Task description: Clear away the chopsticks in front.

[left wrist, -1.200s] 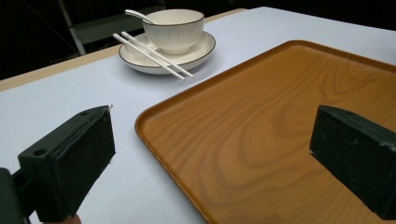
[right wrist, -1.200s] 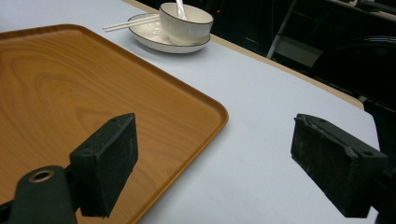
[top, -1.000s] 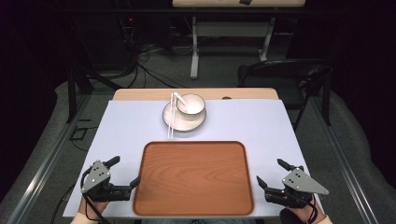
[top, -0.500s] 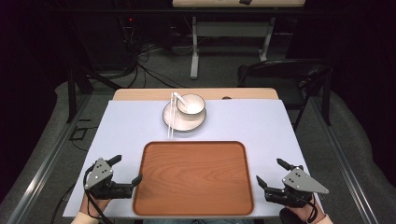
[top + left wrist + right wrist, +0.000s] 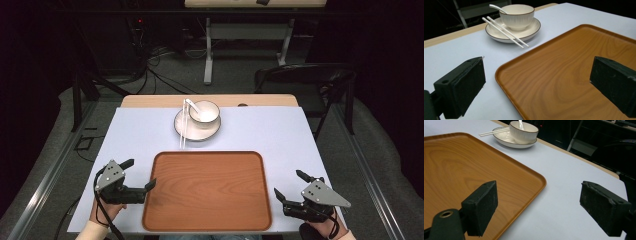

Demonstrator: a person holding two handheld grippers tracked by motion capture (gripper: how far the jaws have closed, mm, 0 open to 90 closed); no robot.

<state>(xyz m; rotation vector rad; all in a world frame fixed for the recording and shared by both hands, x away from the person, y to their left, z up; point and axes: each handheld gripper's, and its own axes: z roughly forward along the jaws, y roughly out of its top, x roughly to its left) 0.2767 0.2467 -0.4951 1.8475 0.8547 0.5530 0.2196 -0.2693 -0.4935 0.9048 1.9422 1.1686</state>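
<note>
A: Tray point(image 5: 207, 190) position?
B: It lies near, between both grippers, on the table point(image 5: 270, 132).
A: And the jaws?
B: Left gripper point(image 5: 137, 176) gapes wide over its left edge; right gripper point(image 5: 289, 185) gapes wide, holding nothing.

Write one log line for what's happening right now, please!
left gripper: open, by tray | right gripper: open | bowl on plate

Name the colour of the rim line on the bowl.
A thin dark brown line rings the white bowl, clearest in the left gripper view.
</note>
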